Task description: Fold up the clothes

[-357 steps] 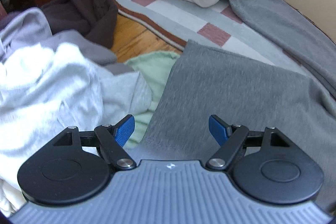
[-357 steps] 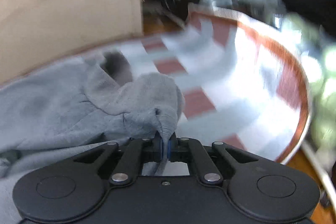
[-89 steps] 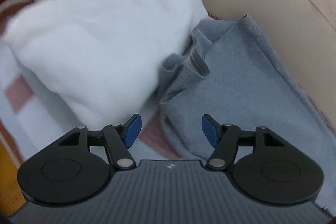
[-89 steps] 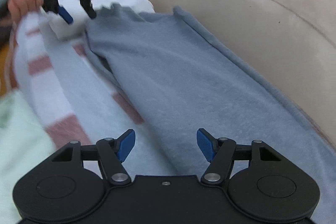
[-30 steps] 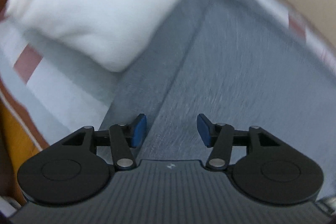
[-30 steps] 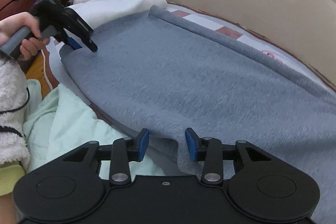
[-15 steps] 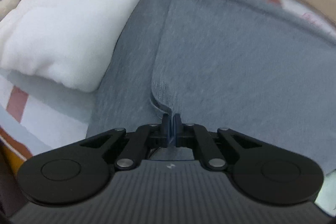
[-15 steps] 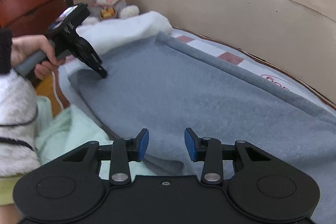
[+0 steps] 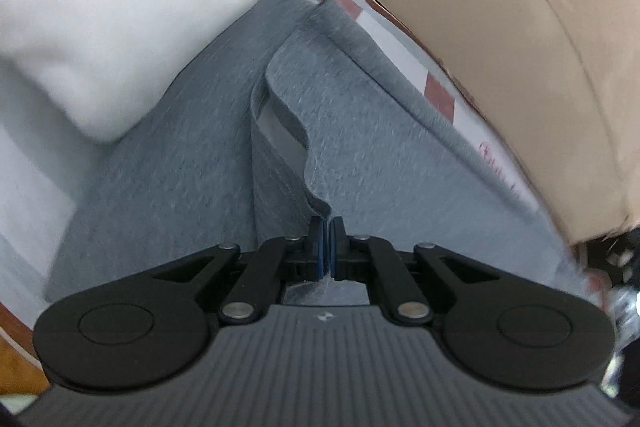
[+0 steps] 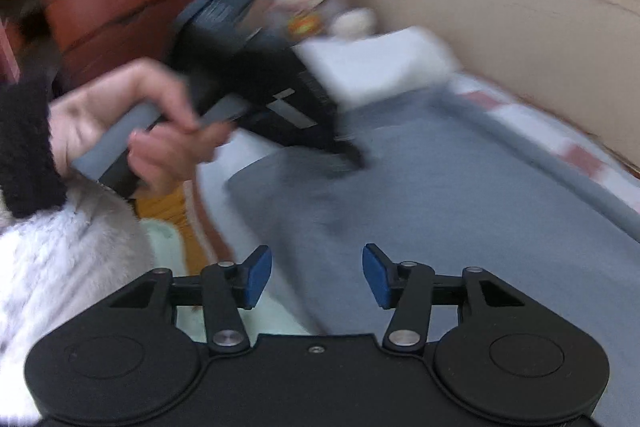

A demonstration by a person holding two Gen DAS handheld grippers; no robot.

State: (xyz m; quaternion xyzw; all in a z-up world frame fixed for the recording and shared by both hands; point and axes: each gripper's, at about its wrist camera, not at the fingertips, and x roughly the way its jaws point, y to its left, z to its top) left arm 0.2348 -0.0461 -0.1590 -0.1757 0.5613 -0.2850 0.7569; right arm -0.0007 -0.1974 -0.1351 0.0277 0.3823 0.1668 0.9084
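1. The left claw (image 9: 327,241) is clamped on a raised edge of the grey garment (image 9: 180,163), which lies spread on the striped rug (image 9: 24,163) ahead of it.
2. The right claw (image 10: 316,277) is opening, nothing between its pads; grey cloth lies just past them.
3. Judged step: lifting an edge to start a fold. Next, the right claw likely needs its own hold on the edge.
4. A white bundle (image 9: 120,7) lies left of the left claw, touching the garment, and may crowd the fold; a beige wall (image 9: 500,47) curves along the right.
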